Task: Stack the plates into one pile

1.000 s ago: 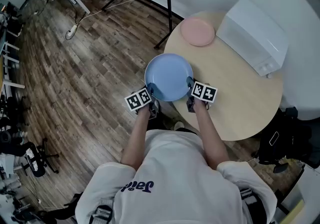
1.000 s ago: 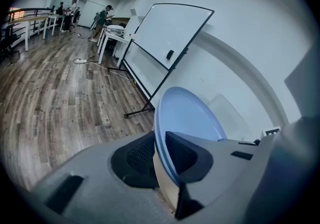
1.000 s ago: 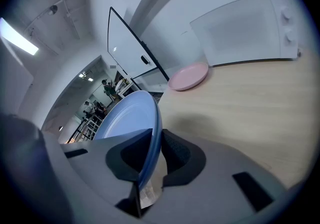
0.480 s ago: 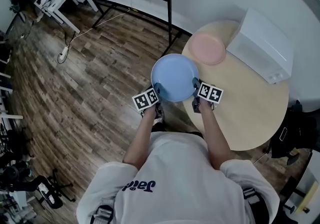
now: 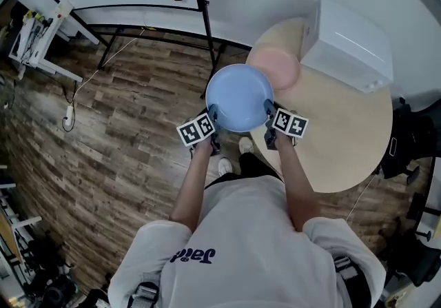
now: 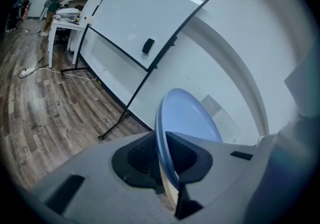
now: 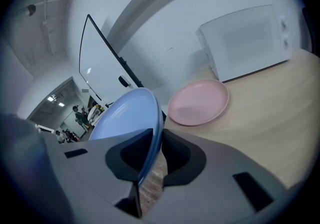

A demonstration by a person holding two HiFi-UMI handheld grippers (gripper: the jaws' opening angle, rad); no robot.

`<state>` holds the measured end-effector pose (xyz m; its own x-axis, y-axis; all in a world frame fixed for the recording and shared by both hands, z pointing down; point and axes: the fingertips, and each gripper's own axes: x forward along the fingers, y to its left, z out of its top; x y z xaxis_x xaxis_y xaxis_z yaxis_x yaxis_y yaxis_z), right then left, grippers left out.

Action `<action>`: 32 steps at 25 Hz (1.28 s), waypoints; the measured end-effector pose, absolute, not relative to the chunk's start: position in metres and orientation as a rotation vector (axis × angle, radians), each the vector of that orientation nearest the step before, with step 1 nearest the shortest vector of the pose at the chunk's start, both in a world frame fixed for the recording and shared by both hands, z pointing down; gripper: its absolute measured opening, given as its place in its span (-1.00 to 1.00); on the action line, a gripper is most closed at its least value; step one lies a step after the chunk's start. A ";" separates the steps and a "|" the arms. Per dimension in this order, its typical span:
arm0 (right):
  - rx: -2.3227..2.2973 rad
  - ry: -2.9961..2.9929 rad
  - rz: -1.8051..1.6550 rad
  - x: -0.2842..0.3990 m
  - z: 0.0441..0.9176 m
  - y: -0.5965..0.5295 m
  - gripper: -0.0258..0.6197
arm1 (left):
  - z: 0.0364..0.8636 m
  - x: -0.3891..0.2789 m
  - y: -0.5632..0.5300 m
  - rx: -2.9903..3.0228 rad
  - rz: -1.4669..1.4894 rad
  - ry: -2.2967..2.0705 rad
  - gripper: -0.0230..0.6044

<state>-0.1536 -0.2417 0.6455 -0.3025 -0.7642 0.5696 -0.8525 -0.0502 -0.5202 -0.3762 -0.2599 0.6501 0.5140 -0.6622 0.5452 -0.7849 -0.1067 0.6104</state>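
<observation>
The left gripper (image 5: pixel 213 116) and right gripper (image 5: pixel 269 112) have their fingers clamped on the rim of the blue plate (image 5: pixel 239 95), at its 8 and 4 o'clock. The plate is held in the air at the 9 o'clock edge of the desk (image 5: pixel 337 145). The pink plate (image 5: pixel 284 69) lies on the desk at the blue plate's 2 o'clock, beside a white microwave (image 5: pixel 348 48).

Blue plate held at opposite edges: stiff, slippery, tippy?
Probably stiff: the blue plate spans flat between left claw and right claw without sagging. Its smooth rim looks slippery, so these edge grips could let it pivot.
</observation>
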 end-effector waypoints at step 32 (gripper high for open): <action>2.077 -1.548 1.210 0.053 0.736 -0.365 -0.65 | 0.745 -0.145 -0.454 2.167 0.810 -0.961 -0.61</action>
